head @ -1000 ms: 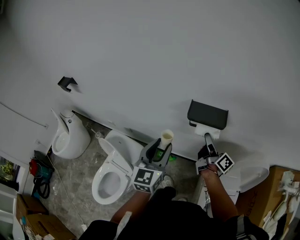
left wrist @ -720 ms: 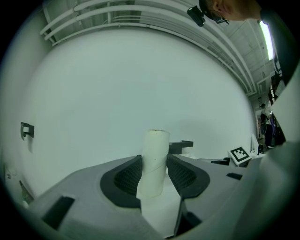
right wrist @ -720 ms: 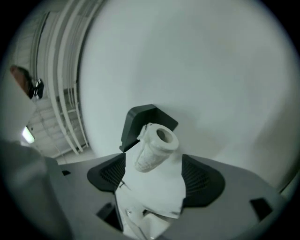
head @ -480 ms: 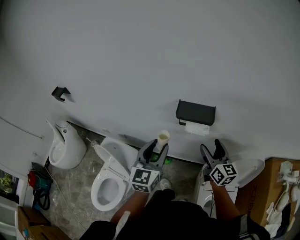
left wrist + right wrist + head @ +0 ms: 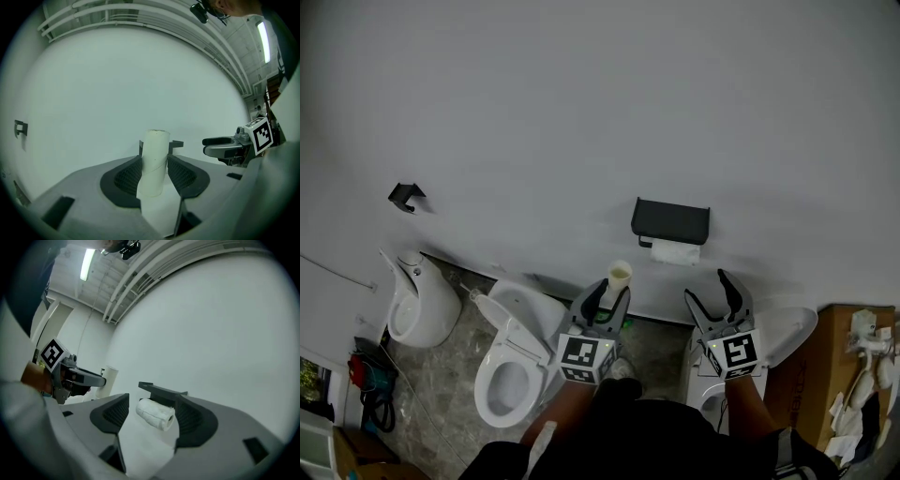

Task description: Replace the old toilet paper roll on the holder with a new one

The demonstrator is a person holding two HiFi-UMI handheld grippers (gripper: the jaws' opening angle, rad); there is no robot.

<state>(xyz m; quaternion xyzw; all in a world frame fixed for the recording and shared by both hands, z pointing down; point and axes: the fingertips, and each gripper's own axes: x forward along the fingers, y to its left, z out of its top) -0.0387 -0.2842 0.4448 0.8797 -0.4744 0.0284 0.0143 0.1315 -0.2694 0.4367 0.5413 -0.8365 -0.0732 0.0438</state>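
Observation:
A black holder (image 5: pixel 670 220) is fixed to the white wall, and a white toilet paper roll (image 5: pixel 678 252) hangs under it. My left gripper (image 5: pixel 609 292) is shut on an empty cardboard tube (image 5: pixel 619 275), which stands upright between its pads (image 5: pixel 153 161). My right gripper (image 5: pixel 712 292) hovers below and to the right of the holder. Its jaws are wide and closing slightly, with nothing between them. In the right gripper view the roll (image 5: pixel 155 413) and the holder (image 5: pixel 161 392) lie straight ahead on the wall, apart from the jaws.
A white toilet (image 5: pixel 520 352) with its seat down stands below left, and a urinal (image 5: pixel 417 300) stands farther left. A small black hook (image 5: pixel 405 195) is on the wall. A cardboard box (image 5: pixel 853 375) and a white fixture (image 5: pixel 787 333) sit at the right.
My right gripper has drawn back from the roll under the holder and rolled level, so its jaws now stand side by side. The left gripper still holds the tube.

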